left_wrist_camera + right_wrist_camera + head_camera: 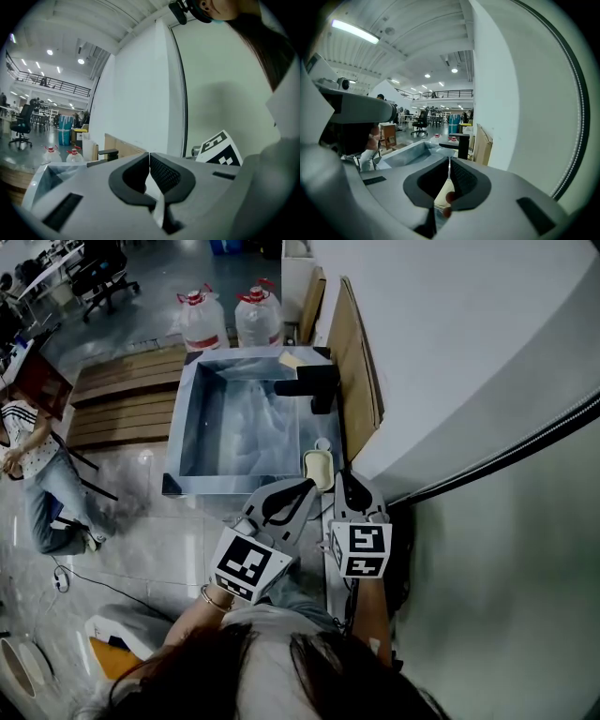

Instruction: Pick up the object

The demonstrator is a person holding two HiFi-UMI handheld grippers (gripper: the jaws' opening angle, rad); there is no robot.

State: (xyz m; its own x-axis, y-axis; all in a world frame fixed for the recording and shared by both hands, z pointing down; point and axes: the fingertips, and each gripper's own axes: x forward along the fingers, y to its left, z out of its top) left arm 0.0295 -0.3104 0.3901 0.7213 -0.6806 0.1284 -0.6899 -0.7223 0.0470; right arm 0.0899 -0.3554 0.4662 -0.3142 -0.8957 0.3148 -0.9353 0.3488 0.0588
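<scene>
Nearest me, my left gripper (306, 487) and right gripper (344, 481) each have jaws pressed together on nothing. Just ahead, between their tips, a pale yellow block (318, 468) lies on the sink's (178, 437) near right corner, its long axis pointing away. The basin seems to hold water.

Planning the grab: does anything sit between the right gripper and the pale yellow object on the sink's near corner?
Nothing visible does. The right gripper hangs close beside the pale yellow object on the sink corner, with its jaws shut.
</scene>
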